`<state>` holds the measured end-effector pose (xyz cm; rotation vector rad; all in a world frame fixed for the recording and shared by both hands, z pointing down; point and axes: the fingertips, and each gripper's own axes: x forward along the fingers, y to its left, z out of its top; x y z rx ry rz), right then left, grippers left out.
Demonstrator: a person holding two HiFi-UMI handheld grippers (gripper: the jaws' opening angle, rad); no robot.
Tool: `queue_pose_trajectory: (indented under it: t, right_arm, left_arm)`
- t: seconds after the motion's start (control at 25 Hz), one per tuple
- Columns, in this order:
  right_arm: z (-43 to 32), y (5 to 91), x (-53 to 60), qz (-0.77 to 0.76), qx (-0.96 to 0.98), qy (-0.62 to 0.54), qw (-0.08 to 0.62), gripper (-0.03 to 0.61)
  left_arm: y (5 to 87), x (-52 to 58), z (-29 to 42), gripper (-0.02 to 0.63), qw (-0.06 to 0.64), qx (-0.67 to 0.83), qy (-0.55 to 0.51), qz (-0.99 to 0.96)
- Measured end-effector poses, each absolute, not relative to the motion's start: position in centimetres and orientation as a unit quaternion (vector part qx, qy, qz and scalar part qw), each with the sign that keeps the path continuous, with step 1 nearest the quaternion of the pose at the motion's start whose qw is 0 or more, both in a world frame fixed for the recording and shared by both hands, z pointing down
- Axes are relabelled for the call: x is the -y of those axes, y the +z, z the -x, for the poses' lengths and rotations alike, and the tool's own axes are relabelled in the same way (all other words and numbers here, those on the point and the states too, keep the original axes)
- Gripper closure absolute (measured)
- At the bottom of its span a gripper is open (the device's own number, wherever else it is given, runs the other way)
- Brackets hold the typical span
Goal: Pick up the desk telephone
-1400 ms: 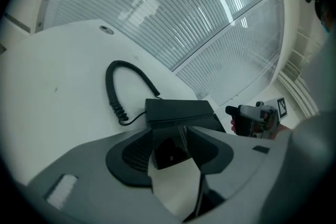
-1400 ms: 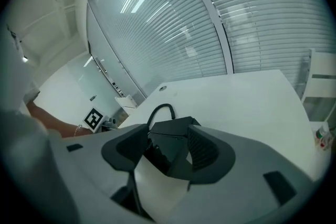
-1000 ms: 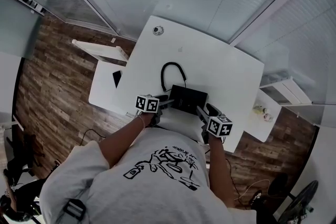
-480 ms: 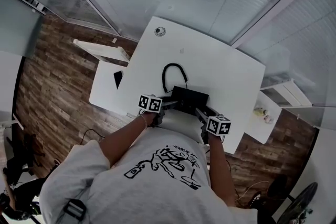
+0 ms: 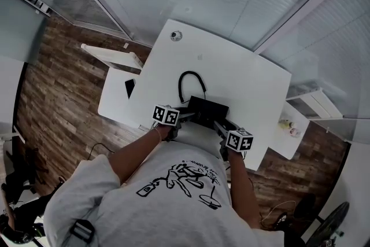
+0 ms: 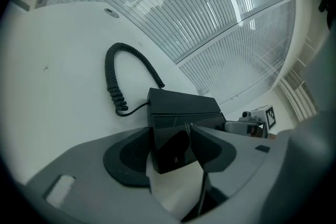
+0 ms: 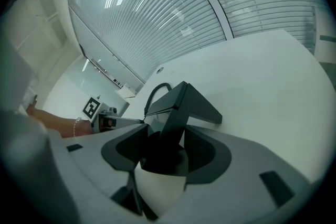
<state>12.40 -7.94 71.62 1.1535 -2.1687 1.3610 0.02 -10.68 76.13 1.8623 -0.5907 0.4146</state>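
The phone (image 5: 208,107) sits at the desk's (image 5: 243,66) near edge, right in front of the person. The left gripper (image 6: 172,145) pinches its left end and the right gripper (image 7: 160,150) clamps the right end, jaws narrow on black plastic. This looks like the lift itself. Best to raise both ends together and level so it can't twist out — and slowly, because the coiled cord (image 5: 186,81) loops toward the desk's middle and may drag.

Pale T-shirt (image 5: 107,196) with black graphic print (image 5: 180,177)
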Motion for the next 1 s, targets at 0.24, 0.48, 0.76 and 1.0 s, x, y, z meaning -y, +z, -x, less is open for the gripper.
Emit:
queue_pose_trajectory:
  t: [0.24,0.48,0.76,1.0]
  right_arm:
    - [-12.4,70.1,7.6,-0.402,0.771,0.467,0.161,0.368]
    - [-12.4,68.4,8.0,-0.403,0.781,0.453,0.149,0.368]
    - [-12.9,65.9,8.1,-0.41,0.788,0.443,0.123,0.368]
    - [-13.2,63.3,8.3,-0.414,0.792,0.438,0.098,0.368]
  left_arm:
    - [74.7,10.2,-0.1,0.377,0.534,0.258,0.172,-0.787]
    - [73.4,10.8,0.3,0.377,0.512,0.273,0.174,-0.795]
    - [69.6,11.6,-0.2,0.377,0.483,0.284,0.172,-0.81]
    - [66.3,12.2,-0.4,0.377,0.458,0.289,0.174,-0.822]
